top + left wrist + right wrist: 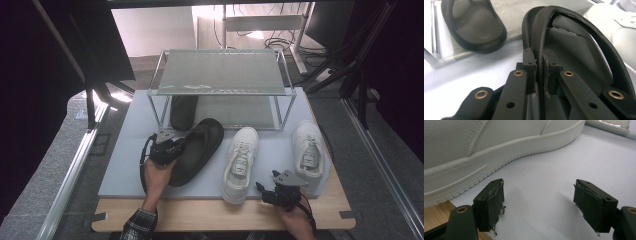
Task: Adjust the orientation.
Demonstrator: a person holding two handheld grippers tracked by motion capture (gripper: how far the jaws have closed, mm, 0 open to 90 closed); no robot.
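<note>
The left gripper point(539, 72) has its jaws clamped on the strap of the black sandal point(579, 50); the right gripper point(539, 205) stands with jaws apart beside a white sneaker point(486, 145).

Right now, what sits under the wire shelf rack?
Under the rack a dark slipper rests on its lower tier, heel end showing; its toe end is covered by the top shelf. Its mate lies outside, held by the left tongs.

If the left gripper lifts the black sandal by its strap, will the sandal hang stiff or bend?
The left gripper pinches only the thin strap of the black sandal, so the sole will probably dangle and swing. The strap's edge looks frayed and soft, so it may flex. The sandal looks flat and open, so it is likely light.
</note>
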